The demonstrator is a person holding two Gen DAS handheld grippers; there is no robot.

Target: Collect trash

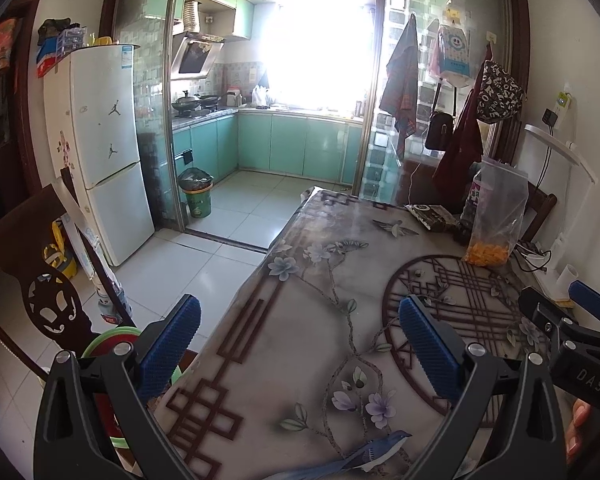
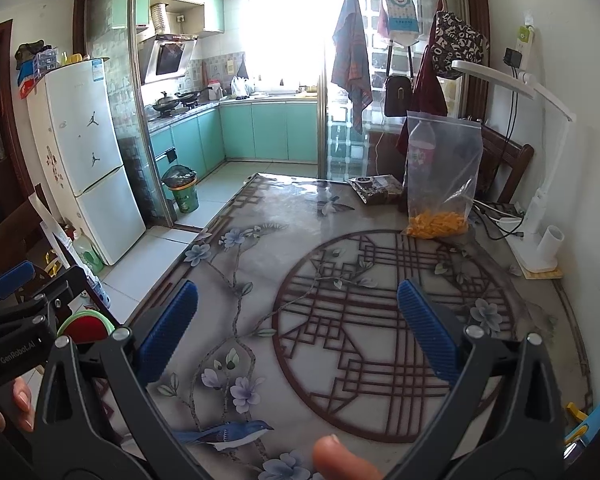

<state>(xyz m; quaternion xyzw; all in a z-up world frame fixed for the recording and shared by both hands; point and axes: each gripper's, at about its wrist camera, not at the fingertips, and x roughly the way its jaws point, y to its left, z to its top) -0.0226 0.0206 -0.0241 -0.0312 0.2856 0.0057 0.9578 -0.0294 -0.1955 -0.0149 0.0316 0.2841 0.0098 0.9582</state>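
My left gripper (image 1: pixel 300 328) is open and empty over the near left edge of the flower-patterned table (image 1: pixel 320 320). My right gripper (image 2: pixel 298 312) is open and empty over the table's round lattice pattern (image 2: pixel 380 320). At the far right of the table stand a clear zip bag with orange pieces (image 2: pixel 440 184), a plastic bottle (image 2: pixel 420 140) behind it and a dark flat wrapper (image 2: pixel 376 188). They also show in the left wrist view: the bag (image 1: pixel 496 220) and the wrapper (image 1: pixel 432 216). A green bin with a black liner (image 1: pixel 196 196) stands on the kitchen floor.
A white fridge (image 1: pixel 104 152) stands left of the kitchen doorway. A dark wooden chair (image 1: pixel 40 272) is left of the table, with a red and green round thing (image 1: pixel 108 344) below. A white desk lamp (image 2: pixel 540 208) and cables sit at the table's right edge.
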